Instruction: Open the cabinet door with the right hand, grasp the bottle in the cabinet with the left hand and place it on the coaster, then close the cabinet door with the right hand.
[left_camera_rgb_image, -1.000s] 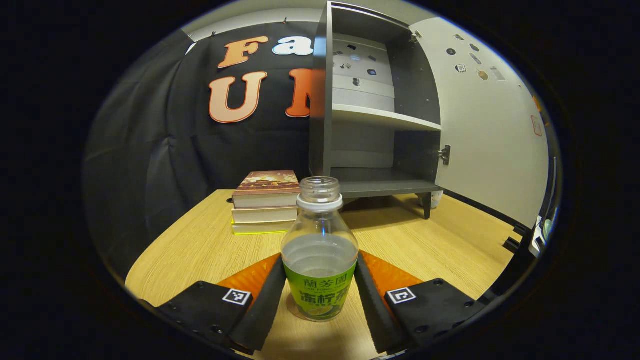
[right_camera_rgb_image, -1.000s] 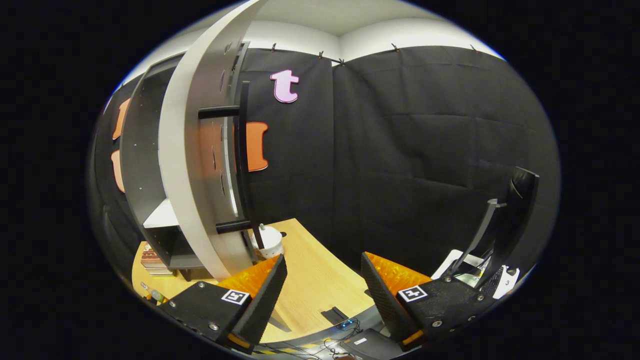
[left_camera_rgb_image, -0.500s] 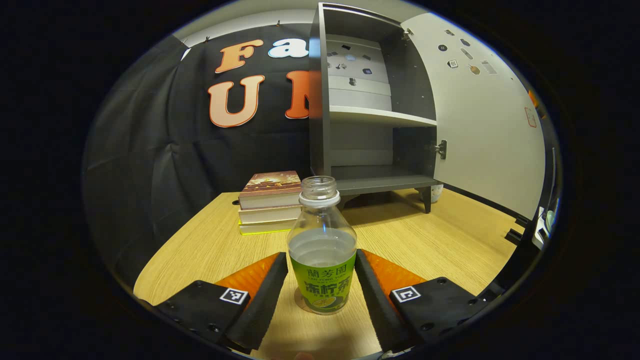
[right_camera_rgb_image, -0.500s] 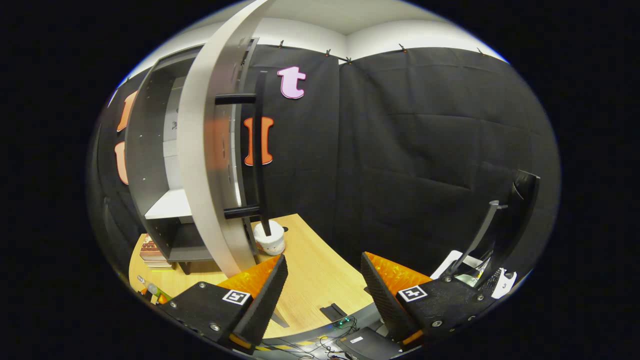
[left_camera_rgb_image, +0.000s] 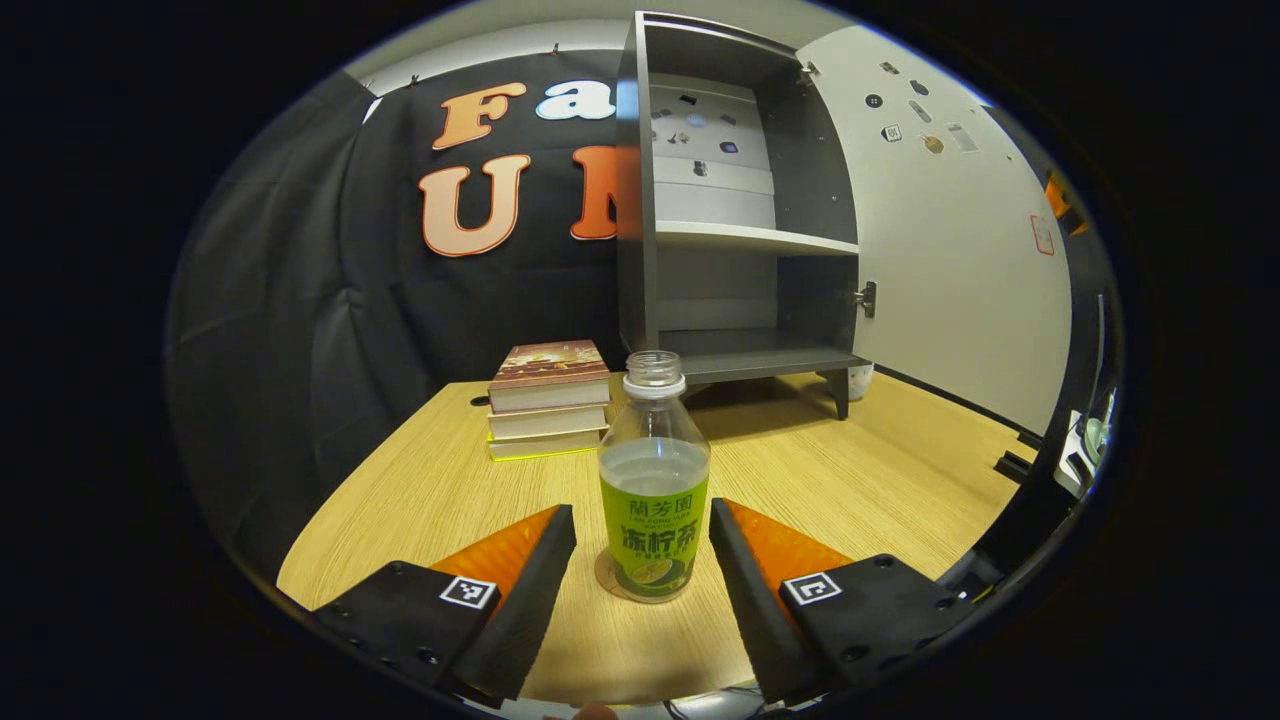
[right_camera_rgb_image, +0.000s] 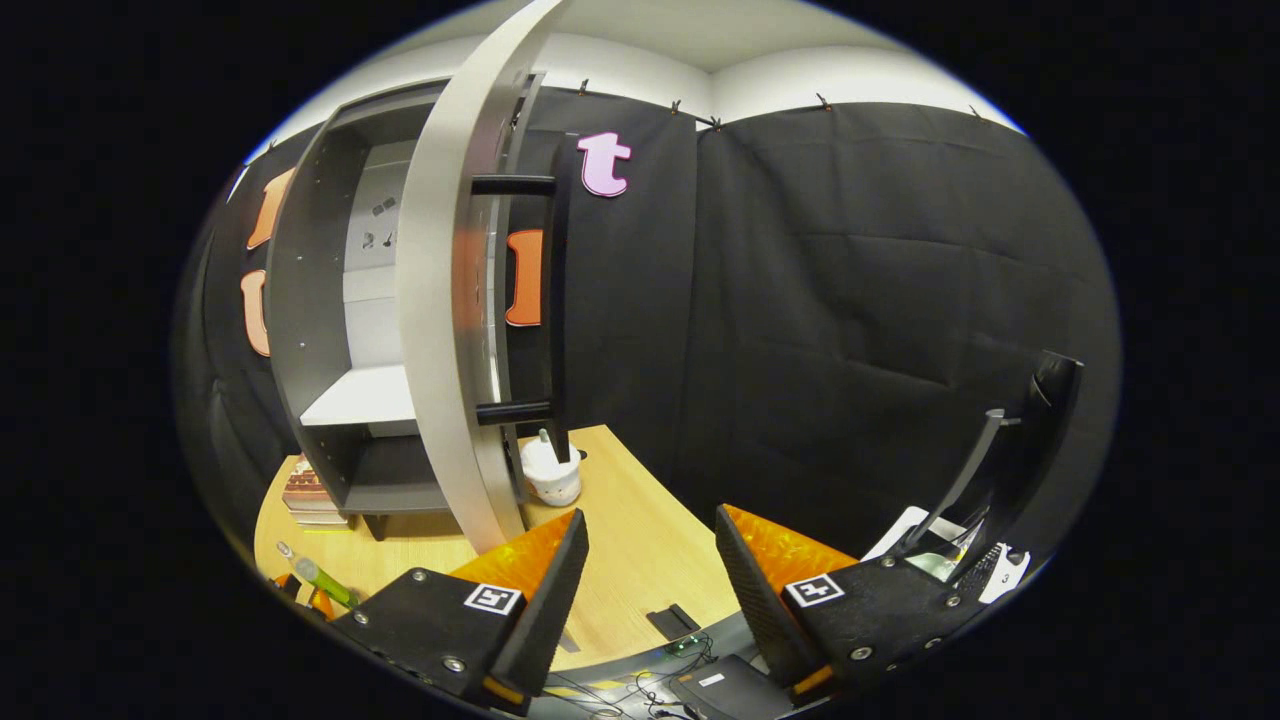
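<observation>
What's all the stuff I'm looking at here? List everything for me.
bottle: one, clear with green label, uncapped, standing on the coaster between the left gripper's fingers, touching neither
coaster: one, brownish, round, under the bottle
books: stack of three, on the table left of the cabinet
cabinet: one, grey, shelves bare
cabinet door: one, pale, swung open, black handle
small white object: one, by the door's foot
table: one, light wood
left gripper: black and orange, open
right gripper: black and orange, open, beside the door
</observation>
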